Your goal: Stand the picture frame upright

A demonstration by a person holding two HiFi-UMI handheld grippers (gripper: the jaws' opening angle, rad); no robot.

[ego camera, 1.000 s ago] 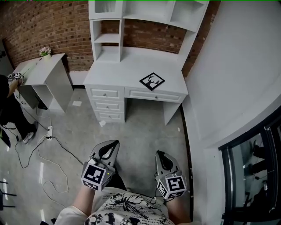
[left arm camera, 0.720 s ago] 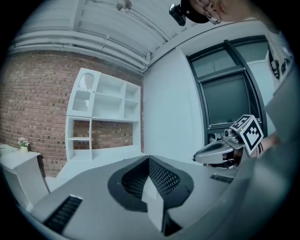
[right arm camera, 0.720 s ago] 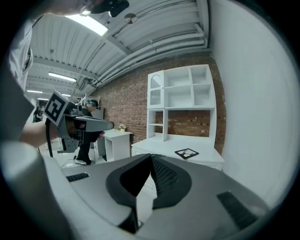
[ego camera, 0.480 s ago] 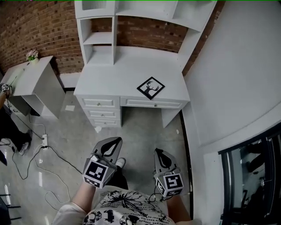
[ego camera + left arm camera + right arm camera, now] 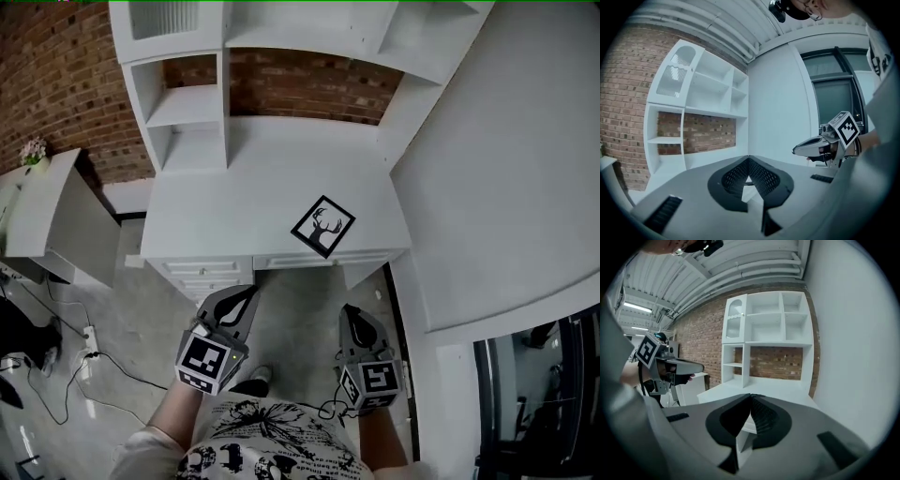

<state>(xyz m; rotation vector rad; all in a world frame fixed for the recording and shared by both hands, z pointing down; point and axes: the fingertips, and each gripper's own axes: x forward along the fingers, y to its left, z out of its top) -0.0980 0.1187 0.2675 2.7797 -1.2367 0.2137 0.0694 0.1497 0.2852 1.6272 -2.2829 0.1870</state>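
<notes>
1. Left gripper (image 5: 249, 292): jaws closed together with nothing between them. It is held low before the person's torso, pointing toward the desk (image 5: 206, 202).
2. Right gripper (image 5: 350, 311): jaws likewise closed and empty. It sits beside the left one, apart from it, on the same heading.
3. Markings: each gripper carries one marker cube (image 5: 204, 361) with black-and-white square patterns, two cubes in all. The shirt (image 5: 267, 445) print is not legible.
4. Picture frame (image 5: 322, 226): one, black-bordered, showing an antlered deer head. It lies flat on the desk top near the front edge, right of centre, turned corner-on.
5. Surroundings: one white shelf hutch (image 5: 187, 112) stands on the desk against a brick wall (image 5: 300, 86). One smaller white table (image 5: 52, 202) stands at left.
</notes>
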